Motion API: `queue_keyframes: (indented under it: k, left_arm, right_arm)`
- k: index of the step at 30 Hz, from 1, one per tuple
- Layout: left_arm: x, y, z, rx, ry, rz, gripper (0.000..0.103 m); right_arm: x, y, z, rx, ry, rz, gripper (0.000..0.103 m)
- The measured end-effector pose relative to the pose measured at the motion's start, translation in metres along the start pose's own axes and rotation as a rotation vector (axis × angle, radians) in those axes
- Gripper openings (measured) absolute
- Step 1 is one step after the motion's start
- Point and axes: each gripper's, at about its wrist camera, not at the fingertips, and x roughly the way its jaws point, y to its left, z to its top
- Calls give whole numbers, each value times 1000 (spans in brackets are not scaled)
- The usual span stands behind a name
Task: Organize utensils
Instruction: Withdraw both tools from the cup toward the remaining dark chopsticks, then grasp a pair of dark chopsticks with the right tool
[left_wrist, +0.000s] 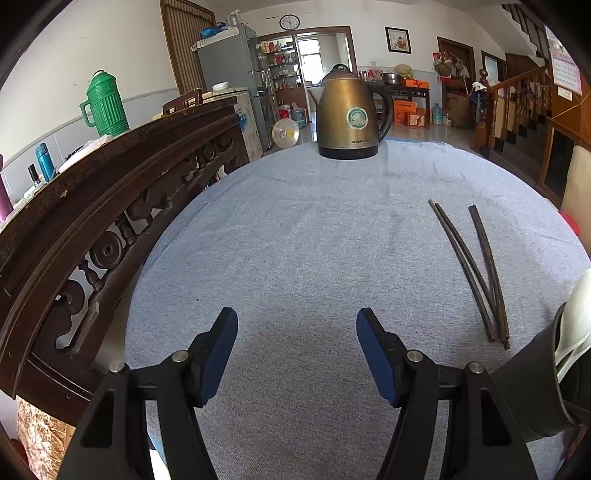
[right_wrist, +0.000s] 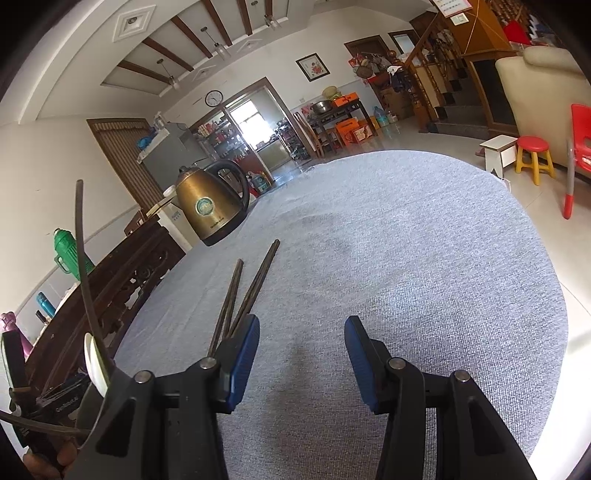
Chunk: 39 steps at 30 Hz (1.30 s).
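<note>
Chopsticks (left_wrist: 476, 273) lay on surface (left_wrist: 314, 229), near right, far ends splayed. Left gripper (left_wrist: 297, 321) and right gripper (right_wrist: 302, 328) stood empty, fingers wide. Advised: grip near ends together, align.

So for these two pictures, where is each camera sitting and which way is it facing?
Left wrist: on the left gripper, facing down its open fingers across the grey-clothed table to the kettle; chopsticks lie on the right.
Right wrist: on the right gripper, tilted view across the same table; chopsticks near its left finger, the kettle beyond.
Shared: table, kettle, chopsticks.
</note>
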Motion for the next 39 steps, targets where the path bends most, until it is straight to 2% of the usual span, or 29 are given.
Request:
queue_keyframes:
  k: [8, 13, 16, 19, 23, 26, 28, 32, 34, 35, 36, 37, 39]
  left_arm:
    - [17, -2, 6, 4, 26, 2, 68]
    - [31, -6, 25, 8, 39, -35, 68]
    - [39, -13, 43, 31, 44, -86, 68]
    - [50, -24, 62, 69, 48, -119, 68]
    - [66, -33, 83, 75, 86, -158, 68]
    - [82, -37, 97, 56, 126, -183, 68]
    - [92, -40, 104, 48, 151, -182, 68]
    - [108, -48, 118, 57, 177, -185, 68]
    - [113, -54, 122, 64, 187, -204, 68]
    - [117, -58, 125, 70, 194, -212, 68]
    - [121, -61, 128, 73, 199, -216, 67]
    - [124, -65, 131, 77, 205, -226, 65]
    - [130, -74, 134, 91, 223, -253, 50]
  right_arm:
    - [5, -1, 1, 11, 22, 5, 51]
    - [10, 5, 4, -12, 30, -1, 51]
    - [20, 16, 21, -38, 24, 8, 51]
    - [45, 28, 50, -56, 61, 18, 51]
    - [113, 53, 90, -143, 226, 24, 51]
    - [159, 62, 104, -158, 299, -10, 50]
    - [189, 67, 110, -135, 363, -17, 42]
    - [237, 76, 107, -155, 454, -111, 38]
    - [253, 81, 104, -178, 487, -161, 27]
    - [256, 86, 104, -211, 474, -184, 23]
    - [259, 89, 103, -238, 492, -203, 15]
    - [259, 91, 103, -245, 492, -208, 14]
    - [257, 88, 102, -243, 502, -190, 13]
